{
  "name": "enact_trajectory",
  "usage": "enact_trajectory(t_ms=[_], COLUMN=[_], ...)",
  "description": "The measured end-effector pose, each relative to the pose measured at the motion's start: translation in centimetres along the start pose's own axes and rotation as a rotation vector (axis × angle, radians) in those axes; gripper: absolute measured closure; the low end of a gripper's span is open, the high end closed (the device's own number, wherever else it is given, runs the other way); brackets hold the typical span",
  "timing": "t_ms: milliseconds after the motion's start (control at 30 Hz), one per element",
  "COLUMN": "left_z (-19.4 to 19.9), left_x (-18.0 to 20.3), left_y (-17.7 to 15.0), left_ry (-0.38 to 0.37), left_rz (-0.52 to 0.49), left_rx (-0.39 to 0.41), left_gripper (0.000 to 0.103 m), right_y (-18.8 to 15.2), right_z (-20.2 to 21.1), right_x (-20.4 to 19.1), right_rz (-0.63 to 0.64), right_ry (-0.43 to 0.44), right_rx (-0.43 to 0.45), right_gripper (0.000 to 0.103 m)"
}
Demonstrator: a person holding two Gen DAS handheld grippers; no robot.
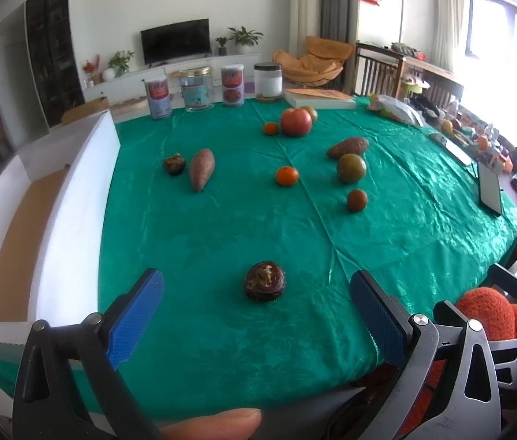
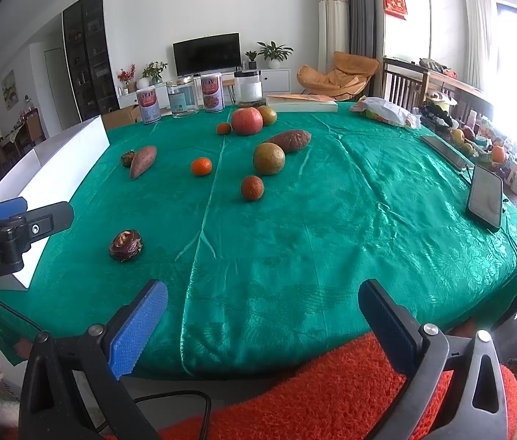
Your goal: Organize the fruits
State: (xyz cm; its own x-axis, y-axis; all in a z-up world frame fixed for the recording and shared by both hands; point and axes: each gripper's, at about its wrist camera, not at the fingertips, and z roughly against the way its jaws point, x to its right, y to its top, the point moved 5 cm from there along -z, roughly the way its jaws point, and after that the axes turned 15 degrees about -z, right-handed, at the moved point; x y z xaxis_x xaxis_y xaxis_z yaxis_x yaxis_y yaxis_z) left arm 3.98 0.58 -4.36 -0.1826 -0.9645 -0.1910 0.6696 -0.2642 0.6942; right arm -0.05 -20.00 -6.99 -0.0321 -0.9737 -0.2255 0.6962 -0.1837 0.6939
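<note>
Fruits lie spread on a green tablecloth (image 1: 221, 242). A dark brown mangosteen (image 1: 265, 281) sits just ahead of my open, empty left gripper (image 1: 258, 293); it also shows in the right wrist view (image 2: 125, 245). Farther off lie a second mangosteen (image 1: 174, 163), a sweet potato (image 1: 202, 168), a tangerine (image 1: 287, 176), a green-brown fruit (image 1: 351, 168), a small dark orange (image 1: 357, 200), another sweet potato (image 1: 348, 146), a red apple (image 1: 296, 121) and a tiny orange (image 1: 270, 128). My right gripper (image 2: 263, 315) is open and empty above the near table edge. A white box (image 1: 75, 198) stands at the left.
Cans and jars (image 1: 196, 90) line the far edge, with a book (image 1: 318, 98) and a plastic bag (image 1: 397, 108). A phone (image 2: 485, 196) stands at the right edge, with clutter behind it. The person's orange sleeve (image 2: 331, 392) is below the right gripper.
</note>
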Motion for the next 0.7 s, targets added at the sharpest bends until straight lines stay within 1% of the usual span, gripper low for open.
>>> enact_trajectory(t_ms=[700], left_z=[-0.10], left_x=[-0.31], left_y=[-0.03], left_ry=[0.002], left_rz=[0.009], left_rx=[-0.002], left_gripper=[0.001], right_y=[-0.04], right_z=[-0.02], right_x=[0.08], right_rz=[0.000], right_ry=[0.000], right_rx=[-0.002], right_gripper=[0.000])
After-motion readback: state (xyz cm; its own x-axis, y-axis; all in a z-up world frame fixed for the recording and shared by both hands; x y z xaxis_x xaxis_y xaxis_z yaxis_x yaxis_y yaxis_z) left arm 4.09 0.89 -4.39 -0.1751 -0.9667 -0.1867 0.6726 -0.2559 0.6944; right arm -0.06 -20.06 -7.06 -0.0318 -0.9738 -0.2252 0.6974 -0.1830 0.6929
